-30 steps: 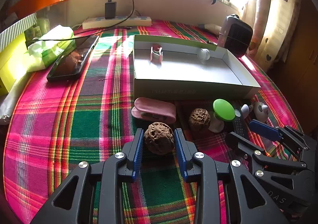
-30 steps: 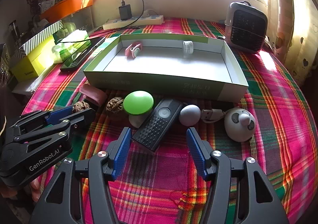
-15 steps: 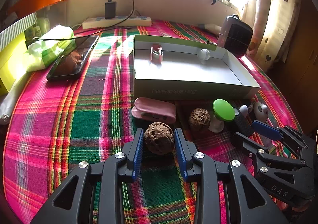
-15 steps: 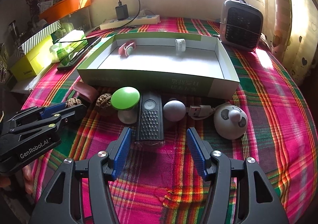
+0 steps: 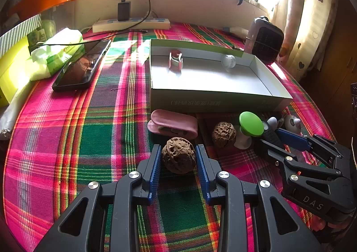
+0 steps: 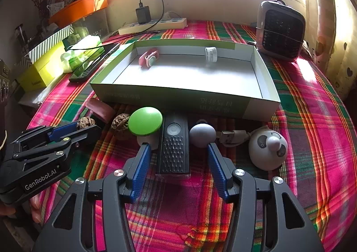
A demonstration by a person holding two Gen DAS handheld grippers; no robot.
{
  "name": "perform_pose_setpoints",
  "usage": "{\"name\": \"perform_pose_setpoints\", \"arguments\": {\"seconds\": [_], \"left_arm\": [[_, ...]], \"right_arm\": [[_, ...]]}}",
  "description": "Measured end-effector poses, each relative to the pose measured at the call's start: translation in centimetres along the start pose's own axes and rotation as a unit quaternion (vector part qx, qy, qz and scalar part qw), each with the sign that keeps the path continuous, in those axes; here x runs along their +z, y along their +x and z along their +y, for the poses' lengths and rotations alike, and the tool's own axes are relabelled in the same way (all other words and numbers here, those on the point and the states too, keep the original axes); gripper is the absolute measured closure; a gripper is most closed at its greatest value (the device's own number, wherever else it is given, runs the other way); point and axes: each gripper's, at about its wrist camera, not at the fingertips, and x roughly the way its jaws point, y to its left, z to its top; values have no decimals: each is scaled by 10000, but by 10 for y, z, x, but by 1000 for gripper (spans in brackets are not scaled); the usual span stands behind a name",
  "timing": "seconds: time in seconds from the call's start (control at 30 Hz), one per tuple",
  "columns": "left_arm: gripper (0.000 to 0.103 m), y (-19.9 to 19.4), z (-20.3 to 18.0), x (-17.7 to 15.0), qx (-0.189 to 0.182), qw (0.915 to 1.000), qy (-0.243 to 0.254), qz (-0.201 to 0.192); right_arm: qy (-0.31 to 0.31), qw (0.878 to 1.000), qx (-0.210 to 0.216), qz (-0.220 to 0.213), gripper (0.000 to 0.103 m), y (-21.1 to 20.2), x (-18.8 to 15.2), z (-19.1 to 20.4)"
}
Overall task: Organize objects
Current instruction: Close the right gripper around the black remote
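Observation:
My left gripper (image 5: 178, 154) is shut on a brown walnut (image 5: 178, 155) that rests on the plaid cloth. A second walnut (image 5: 223, 134) lies to its right, beside a green-topped mushroom toy (image 5: 251, 124). My right gripper (image 6: 177, 151) is open, its fingers on either side of a black remote (image 6: 174, 144) without touching it. A grey egg (image 6: 202, 131) and the mushroom toy (image 6: 145, 121) flank the remote. An open shallow box (image 6: 185, 95) behind them holds a pink clip (image 6: 148, 58) and a white roll (image 6: 211, 54).
A pink case (image 5: 173, 124) lies in front of the box. A panda toy (image 6: 267, 148) with a USB plug sits at right. A phone (image 5: 82, 66), tissue pack (image 5: 57, 54), power strip (image 6: 154, 25) and small heater (image 6: 280, 30) stand around the box.
My right gripper has moved forward until its open fingers straddle the remote, which now lies straight between them. The left gripper has stayed on the walnut.

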Motion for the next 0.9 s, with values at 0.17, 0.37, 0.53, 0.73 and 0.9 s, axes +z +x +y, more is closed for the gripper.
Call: {"name": "perform_pose_setpoints", "arguments": {"seconds": [0.17,0.37,0.53,0.73,0.9], "left_arm": [[74,0,0,0,1,10000,0,0],[74,-1,0,0,1,10000,0,0],[74,-1,0,0,3,10000,0,0],[74,-1,0,-1,1,10000,-1,1],[74,-1,1,-1,7,10000,4,2]], "right_arm": [[-19,10000,30,55,64,3,2,-1],[-56,9999,73,48,74,1,1,-1],[-53,9999,97,45,74,-3,-2,-2],[-51,9999,153,61,74,-10,-9,-4],[-106,9998,163,106,74,-10,-12,-2]]}}
